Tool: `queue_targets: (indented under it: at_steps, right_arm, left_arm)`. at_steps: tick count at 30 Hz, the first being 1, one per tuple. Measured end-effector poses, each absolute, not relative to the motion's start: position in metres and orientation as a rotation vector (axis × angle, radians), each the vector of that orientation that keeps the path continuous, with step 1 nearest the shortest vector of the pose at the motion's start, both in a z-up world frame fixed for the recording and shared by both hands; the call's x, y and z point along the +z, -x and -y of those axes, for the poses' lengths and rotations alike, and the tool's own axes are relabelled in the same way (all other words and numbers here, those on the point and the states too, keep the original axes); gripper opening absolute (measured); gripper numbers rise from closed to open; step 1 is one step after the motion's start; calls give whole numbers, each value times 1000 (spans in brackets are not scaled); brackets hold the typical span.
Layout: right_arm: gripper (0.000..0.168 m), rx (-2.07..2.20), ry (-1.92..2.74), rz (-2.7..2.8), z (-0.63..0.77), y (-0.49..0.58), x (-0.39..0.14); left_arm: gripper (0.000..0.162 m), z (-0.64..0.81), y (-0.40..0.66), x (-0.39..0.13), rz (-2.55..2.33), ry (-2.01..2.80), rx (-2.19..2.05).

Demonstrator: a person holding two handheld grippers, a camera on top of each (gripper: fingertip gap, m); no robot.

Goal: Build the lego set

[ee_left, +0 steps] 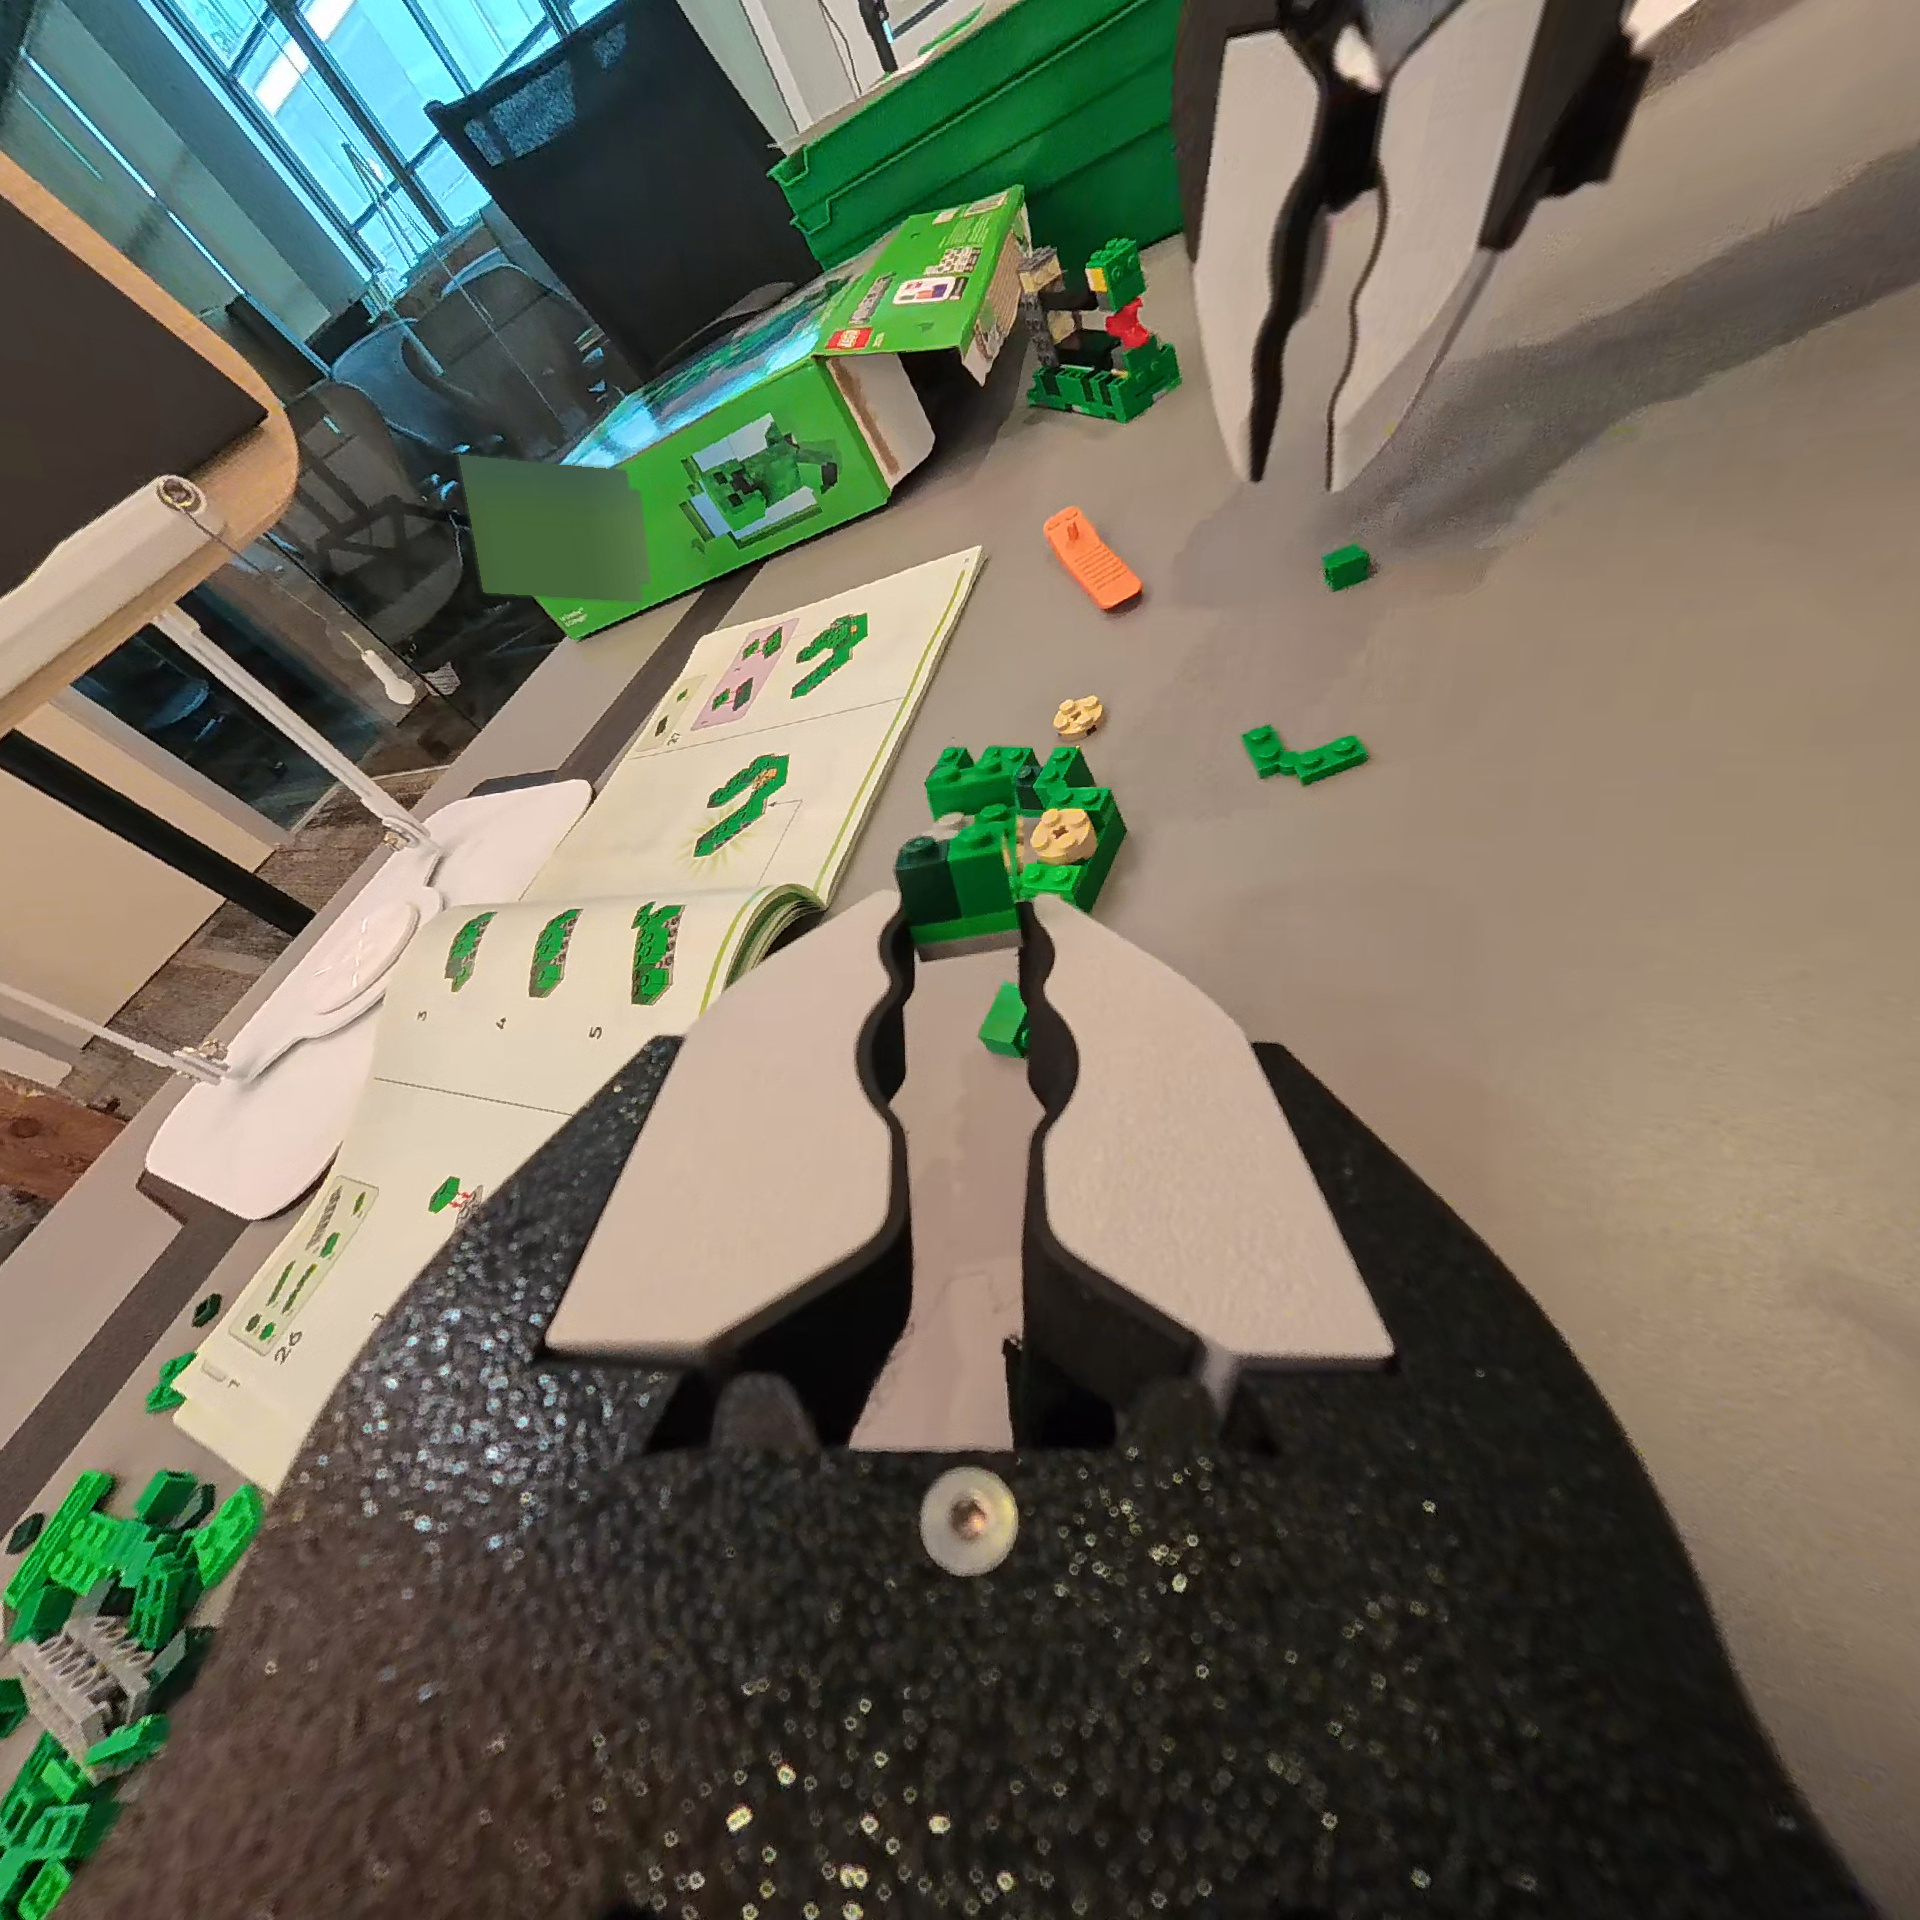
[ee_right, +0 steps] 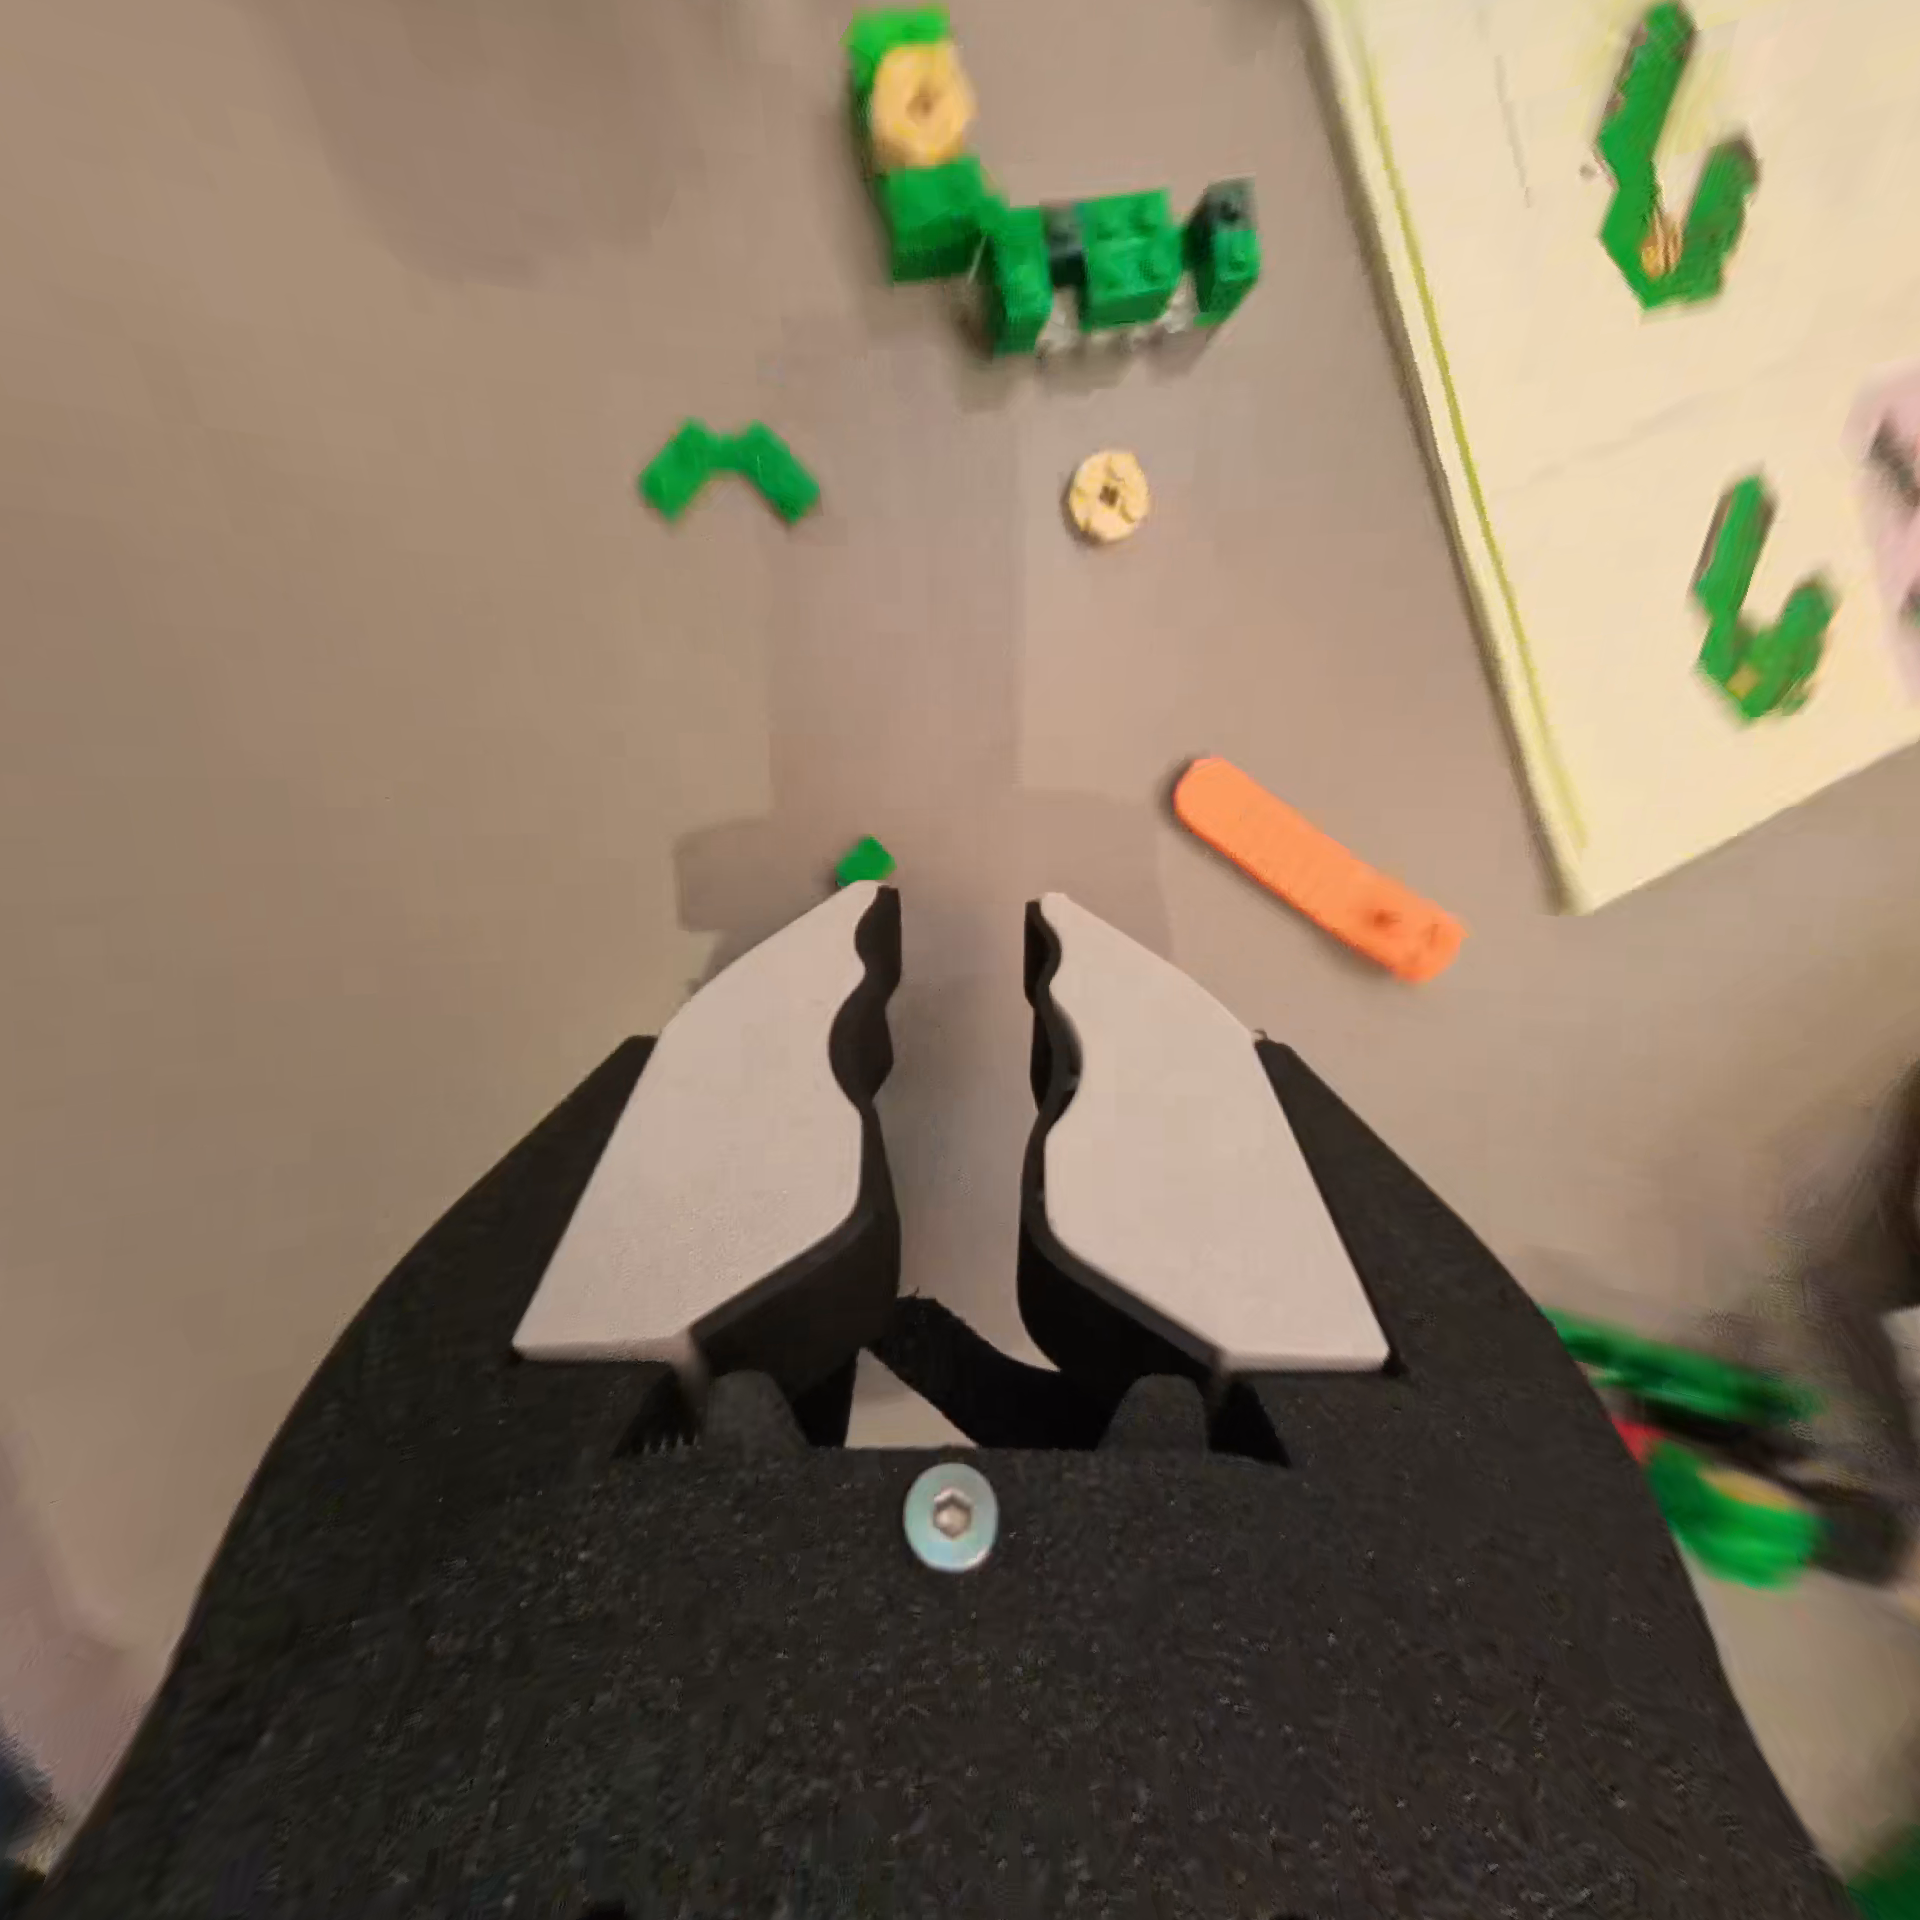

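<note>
A grey table point(ee_left: 1558, 935) is seen, an open booklet point(ee_left: 810, 727) at left. The green brick assembly point(ee_left: 1023, 821) is pinched at its near end by the left gripper point(ee_left: 966, 925), its long axis running away towards the far side. The right gripper point(ee_right: 961, 909) is held above, fingers spread and empty, a small green brick point(ee_right: 864, 860) just beside its left fingertip.

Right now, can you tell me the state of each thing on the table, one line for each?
Left claw: at the green build's end, grip unclear.
Right claw: open, empty.
Green build: partly assembled, on the table.
Instruction booklet: open, flat.
Lego box: end flap open, on its side.
Orange separator: lying loose.
Tan round piece: loose, unattached.
Small green brick: loose, below the right claw.
</note>
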State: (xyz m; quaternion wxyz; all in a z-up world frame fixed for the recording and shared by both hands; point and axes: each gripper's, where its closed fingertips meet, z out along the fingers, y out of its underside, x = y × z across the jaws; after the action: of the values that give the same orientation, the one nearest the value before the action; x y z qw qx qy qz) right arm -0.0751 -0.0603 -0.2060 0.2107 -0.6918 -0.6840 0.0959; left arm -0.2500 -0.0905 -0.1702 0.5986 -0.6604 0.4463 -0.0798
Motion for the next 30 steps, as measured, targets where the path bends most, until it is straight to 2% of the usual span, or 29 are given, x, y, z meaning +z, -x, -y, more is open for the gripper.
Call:
queue_targets:
  at_steps: [2,3,6,13,25,30]
  right_arm:
    - [12,510,2068,1573,72,88,-198]
    - [12,590,2095,1450,79,90,-198]
    - [14,469,2103,1282,86,80,-215]
    - [19,390,2089,1182,81,78,-228]
    - [7,443,2072,1157,75,80,-227]
    - [7,394,1849,1304,52,66,-200]
  left_arm:
    - [18,90,251,-169,-1031,1530,-186]
    - [18,90,251,-169,-1029,1529,-187]
    - [18,91,250,-168,-1029,1523,-186]
    - [18,93,244,-167,-1048,1506,-168]
    - [18,92,215,-155,-1018,1477,-175]
    - [18,74,154,-156,-1115,1514,-203]
